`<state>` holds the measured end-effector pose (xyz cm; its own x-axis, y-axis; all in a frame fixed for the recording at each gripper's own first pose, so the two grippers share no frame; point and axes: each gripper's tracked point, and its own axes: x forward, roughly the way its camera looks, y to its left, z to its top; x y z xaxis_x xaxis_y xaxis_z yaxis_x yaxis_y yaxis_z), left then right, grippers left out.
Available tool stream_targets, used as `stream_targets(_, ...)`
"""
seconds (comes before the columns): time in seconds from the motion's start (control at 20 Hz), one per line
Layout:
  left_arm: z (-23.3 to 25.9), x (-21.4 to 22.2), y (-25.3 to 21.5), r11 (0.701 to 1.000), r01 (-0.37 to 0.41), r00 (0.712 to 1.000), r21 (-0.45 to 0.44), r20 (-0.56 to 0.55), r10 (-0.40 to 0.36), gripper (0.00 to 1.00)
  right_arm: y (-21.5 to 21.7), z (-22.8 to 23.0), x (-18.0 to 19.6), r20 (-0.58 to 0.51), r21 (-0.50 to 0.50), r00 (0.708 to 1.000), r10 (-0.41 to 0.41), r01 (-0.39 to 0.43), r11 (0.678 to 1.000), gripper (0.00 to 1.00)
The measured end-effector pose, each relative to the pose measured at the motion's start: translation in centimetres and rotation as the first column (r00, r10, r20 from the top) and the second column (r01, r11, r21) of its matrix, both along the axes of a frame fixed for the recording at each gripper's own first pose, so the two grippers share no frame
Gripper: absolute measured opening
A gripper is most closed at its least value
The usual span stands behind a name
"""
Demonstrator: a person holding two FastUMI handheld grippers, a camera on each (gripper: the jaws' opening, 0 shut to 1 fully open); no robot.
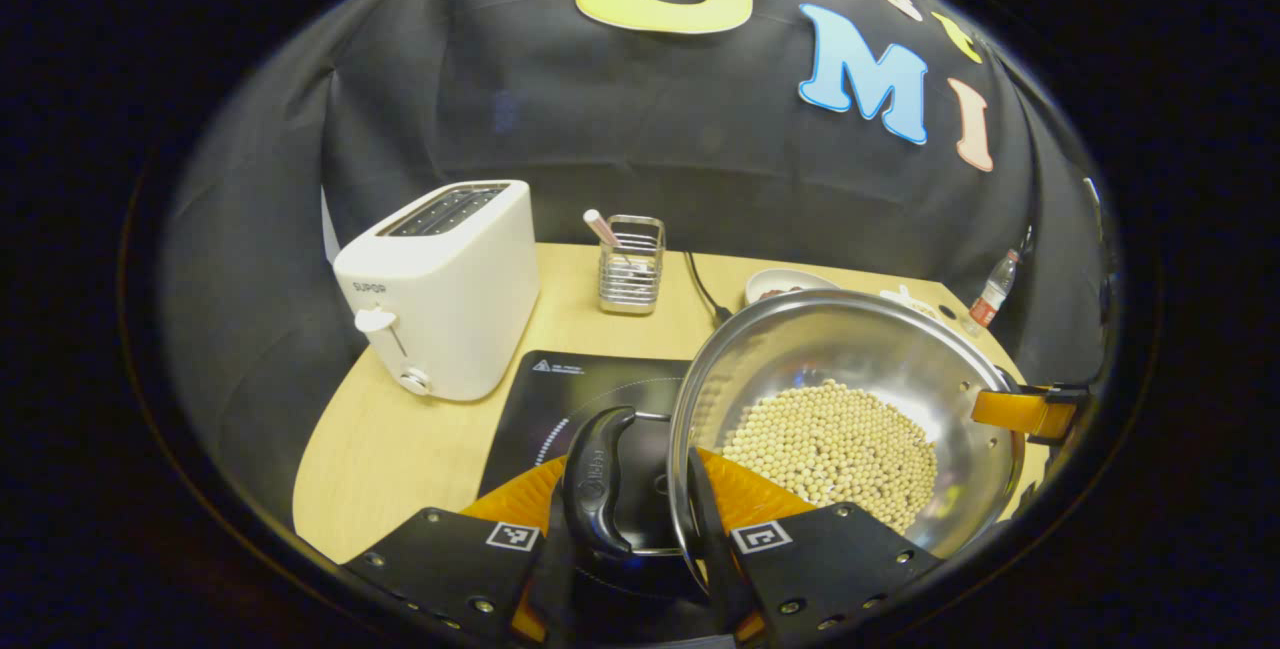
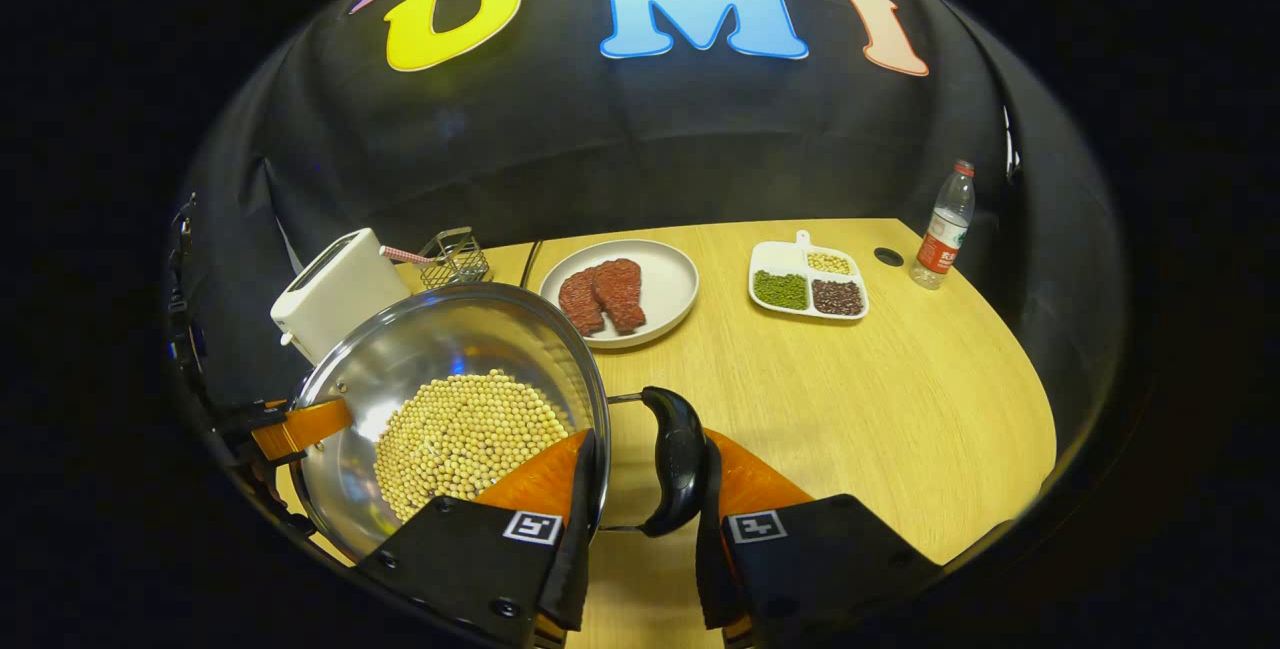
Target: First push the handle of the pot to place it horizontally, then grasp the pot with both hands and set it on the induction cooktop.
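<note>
A stainless steel pot point(image 1: 850, 399) holding a bed of soybeans point(image 1: 835, 449) is being carried between two claws, one at each side handle, so the load is staying level. The left claw point(image 1: 640, 529) is closing its fingers across the pot's rim beside the black left handle point(image 1: 598, 484), one finger inside the wall and one outside. The right claw point(image 2: 640, 519) is gripping the opposite rim the same way, with the black right handle point(image 2: 675, 459) lying flat between its fingers. In the left gripper view, the pot is hanging partly over the black induction cooktop point(image 1: 570, 404) near the desk's point(image 2: 850, 399) front edge, apparently not yet set down. A white toaster point(image 1: 445, 284) is standing by the desk's left edge, a wire utensil holder point(image 1: 630, 264) behind the cooktop.
</note>
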<state>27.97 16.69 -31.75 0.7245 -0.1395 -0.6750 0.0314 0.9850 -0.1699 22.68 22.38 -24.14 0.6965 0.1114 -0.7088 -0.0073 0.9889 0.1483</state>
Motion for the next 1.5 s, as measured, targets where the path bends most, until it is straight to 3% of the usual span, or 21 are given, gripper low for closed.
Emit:
stream_targets(0.15, -0.4, 0.1, 2.2, 1.0, -0.013, 1.0, -0.001, -0.002, 0.013, 0.54, 2.1, -0.1, 0.4, 0.002, 0.006, 1.0, 0.012, -0.012, 1.0, 0.42)
stream_targets(0.2, -0.5, 0.2, 2.9, 1.0, -0.016, 1.0, 0.001, 0.0, 0.016, 0.54, 2.7, -0.2, 0.5, 0.004, 0.008, 1.0, 0.016, -0.016, 1.0, 0.46)
stream_targets(0.25, -0.5, 0.3, 3.5, 1.0, -0.017, 1.0, 0.003, 0.0, 0.017, 0.54, 3.3, -0.2, 0.6, 0.004, 0.012, 1.0, 0.018, -0.018, 1.0, 0.42)
stream_targets(0.4, -0.8, 0.6, 5.2, 1.0, -0.022, 1.0, 0.009, 0.001, 0.022, 0.54, 5.0, -0.5, 0.8, 0.001, 0.026, 1.0, 0.021, -0.021, 0.999, 0.43)
stream_targets(0.5, -1.1, 0.7, 6.0, 1.0, -0.021, 1.0, 0.012, -0.001, 0.021, 0.54, 5.6, -0.7, 0.8, -0.002, 0.028, 1.0, 0.023, -0.023, 0.999, 0.42)
stream_targets(0.55, -1.3, 0.7, 6.2, 1.0, -0.021, 1.0, 0.012, -0.003, 0.021, 0.54, 5.9, -0.8, 0.7, -0.005, 0.029, 1.0, 0.024, -0.024, 0.999, 0.47)
stream_targets(0.6, -1.6, 0.6, 6.4, 1.0, -0.023, 1.0, 0.008, -0.009, 0.023, 0.54, 6.0, -1.0, 0.6, -0.009, 0.031, 1.0, 0.025, -0.024, 0.999, 0.43)
stream_targets(0.8, -1.9, 0.3, 6.9, 0.999, -0.035, 0.999, -0.005, -0.001, 0.035, 0.58, 6.4, -1.0, 0.6, 0.006, 0.027, 1.0, 0.024, -0.024, 0.999, 0.48)
stream_targets(0.85, -2.0, 0.2, 7.0, 0.999, -0.037, 0.999, -0.007, -0.004, 0.037, 0.55, 6.4, -0.9, 0.5, 0.009, 0.027, 1.0, 0.027, -0.027, 0.999, 0.45)
stream_targets(0.9, -2.0, 0.1, 7.1, 0.999, -0.037, 0.999, -0.002, -0.007, 0.037, 0.51, 6.6, -1.0, 0.6, 0.016, 0.028, 0.999, 0.033, -0.033, 0.999, 0.47)
stream_targets(0.95, -2.2, 0.0, 7.4, 0.999, -0.045, 0.999, 0.012, -0.006, 0.045, 0.57, 6.7, -0.8, 0.6, 0.023, 0.033, 0.999, 0.04, -0.041, 0.999, 0.53)
stream_targets(1.0, -1.9, 0.0, 7.7, 0.998, -0.056, 0.998, 0.035, 0.014, 0.055, 0.58, 6.7, -0.3, 0.5, 0.046, 0.037, 0.998, 0.042, -0.043, 0.998, 0.53)
stream_targets(1.05, -1.5, -0.1, 7.9, 0.996, -0.062, 0.998, 0.06, 0.031, 0.06, 0.63, 6.7, 0.6, 0.7, 0.082, 0.039, 0.996, 0.046, -0.049, 0.998, 0.62)
stream_targets(1.1, -1.0, -0.2, 8.1, 0.994, -0.073, 0.997, 0.076, 0.045, 0.07, 0.63, 6.9, 1.8, 0.6, 0.113, 0.052, 0.992, 0.052, -0.059, 0.997, 0.58)
stream_targets(1.15, -0.5, -0.4, 8.2, 0.992, -0.09, 0.995, 0.088, 0.059, 0.085, 0.67, 6.7, 2.6, 0.4, 0.132, 0.054, 0.99, 0.052, -0.06, 0.997, 0.82)
stream_targets(1.25, 1.2, -0.7, 8.5, 0.986, -0.133, 0.988, 0.102, 0.098, 0.123, 0.83, 5.4, 4.3, -0.2, 0.17, 0.053, 0.984, 0.049, -0.059, 0.997, 0.93)
stream_targets(1.3, 2.3, -0.8, 8.3, 0.983, -0.152, 0.982, 0.102, 0.125, 0.139, 0.83, 4.3, 5.3, -0.5, 0.196, 0.045, 0.98, 0.047, -0.057, 0.997, 0.98)
stream_targets(1.4, 5.4, -1.3, 7.4, 0.98, -0.177, 0.968, 0.085, 0.192, 0.158, 0.83, 1.8, 7.3, -0.9, 0.252, 0.025, 0.967, 0.036, -0.044, 0.999, 0.93)
stream_targets(1.5, 8.7, -2.2, 5.9, 0.979, -0.19, 0.95, 0.072, 0.264, 0.165, 0.8, -0.7, 9.3, -1.4, 0.307, 0.027, 0.951, 0.019, -0.029, 0.999, 0.98)
